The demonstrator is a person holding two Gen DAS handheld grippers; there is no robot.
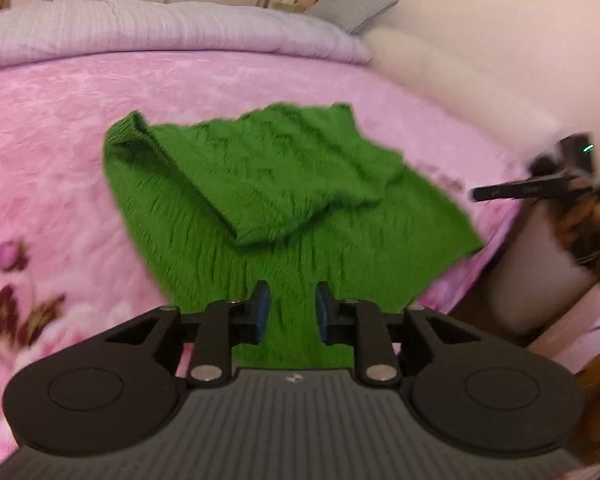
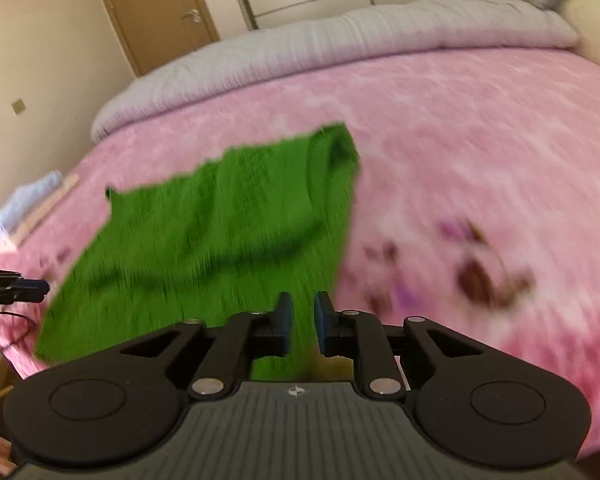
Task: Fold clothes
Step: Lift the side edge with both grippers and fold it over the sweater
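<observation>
A green knitted garment (image 1: pixel 268 200) lies on the pink bed cover, with one part folded over across its middle. It also shows in the right wrist view (image 2: pixel 204 248). My left gripper (image 1: pixel 289 308) hovers open over the garment's near edge, with nothing between its blue pads. My right gripper (image 2: pixel 299 320) is over the garment's near right edge, its jaws a narrow gap apart and green cloth showing between them. The right gripper shows blurred at the right edge of the left wrist view (image 1: pixel 540 184).
A pink floral bed cover (image 1: pixel 60 160) spans the bed. A grey-lilac duvet (image 1: pixel 160 28) is rolled along its far side. A grey pillow (image 1: pixel 352 6) is at the back. Folded light-blue cloth (image 2: pixel 24 208) lies at the bed's left edge. A door (image 2: pixel 156 8) stands beyond.
</observation>
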